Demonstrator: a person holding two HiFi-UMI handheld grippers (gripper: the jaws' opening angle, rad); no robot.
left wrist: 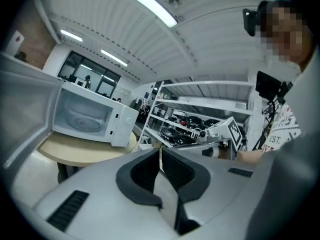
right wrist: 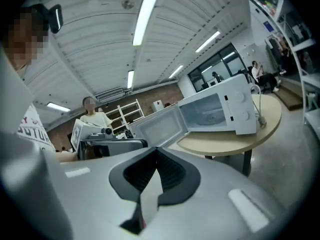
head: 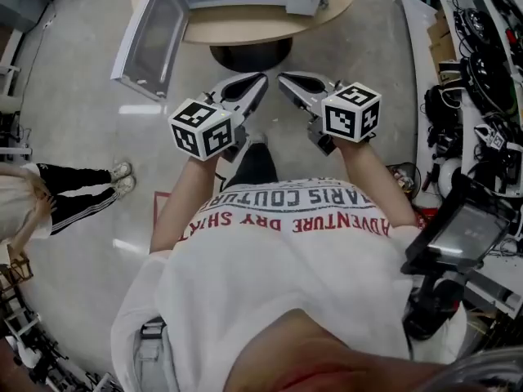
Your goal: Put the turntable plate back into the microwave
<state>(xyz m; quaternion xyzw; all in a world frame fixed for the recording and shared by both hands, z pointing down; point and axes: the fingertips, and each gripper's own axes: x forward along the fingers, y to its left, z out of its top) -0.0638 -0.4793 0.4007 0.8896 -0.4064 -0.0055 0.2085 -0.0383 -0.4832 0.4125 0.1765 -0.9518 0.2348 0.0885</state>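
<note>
Looks done: turntable plate [left wrist: 82, 119] inside microwave [left wrist: 120, 126] on round surface [left wrist: 85, 151], door [head: 147, 35] open. Left gripper [head: 260, 79] and right gripper [head: 283, 79] held clear, fingers pressed together, empty.

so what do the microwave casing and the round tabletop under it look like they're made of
Microwave: probably white painted sheet metal, smooth with a dull sheen and crisp flat panels; some parts could be plastic. Tabletop: likely wood or wood-look laminate, pale tan and matte, with an even rounded edge.
</note>
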